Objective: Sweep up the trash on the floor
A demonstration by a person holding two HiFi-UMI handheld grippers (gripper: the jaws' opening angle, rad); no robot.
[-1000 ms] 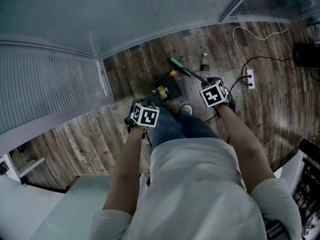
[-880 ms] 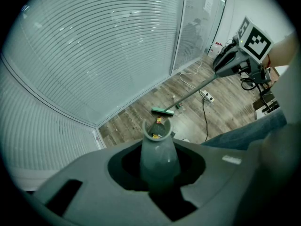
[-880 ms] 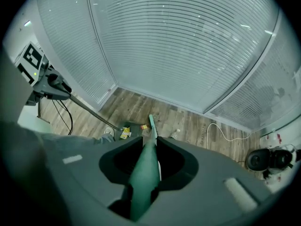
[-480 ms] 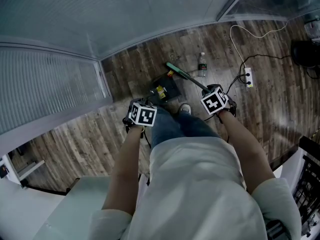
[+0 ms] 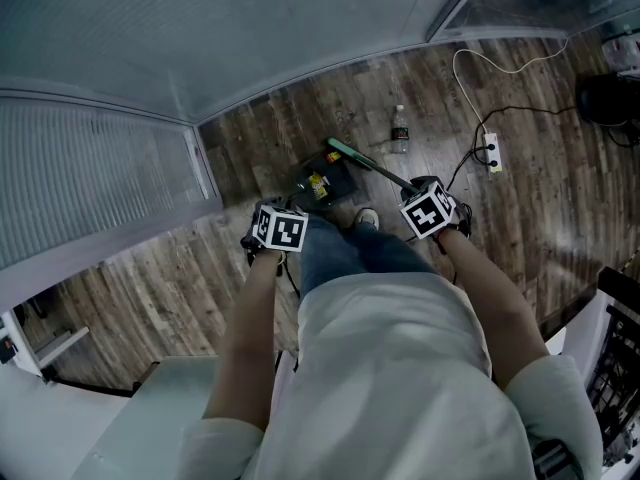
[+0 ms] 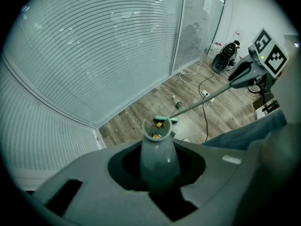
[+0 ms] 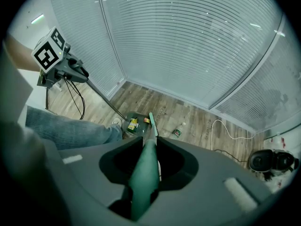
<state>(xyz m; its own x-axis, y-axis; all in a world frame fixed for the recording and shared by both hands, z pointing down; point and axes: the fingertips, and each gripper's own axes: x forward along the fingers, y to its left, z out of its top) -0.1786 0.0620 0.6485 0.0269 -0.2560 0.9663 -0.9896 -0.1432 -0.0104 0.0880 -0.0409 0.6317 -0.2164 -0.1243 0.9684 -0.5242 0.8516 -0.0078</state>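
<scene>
A dark dustpan (image 5: 322, 179) lies on the wooden floor in front of the person's shoe, with yellow and red scraps of trash (image 5: 320, 182) in it. My left gripper (image 5: 281, 230) is shut on the dustpan's grey upright handle (image 6: 157, 157). The green broom head (image 5: 345, 150) rests at the pan's far edge. Its long handle (image 7: 143, 175) runs back into my right gripper (image 5: 430, 212), which is shut on it. A small plastic bottle (image 5: 399, 129) lies on the floor beyond the broom, also visible in the right gripper view as a bottle (image 7: 177, 132).
Blinds-covered glass walls (image 5: 200, 38) meet in a corner just behind the dustpan. A white power strip (image 5: 487, 153) with white and black cables lies to the right. A dark round appliance (image 5: 605, 101) stands at far right. A white cabinet (image 5: 130, 428) is at lower left.
The broom head and dustpan have drifted slightly left and away in the head view. Both grippers keep their holds, shifted a little left with them.
</scene>
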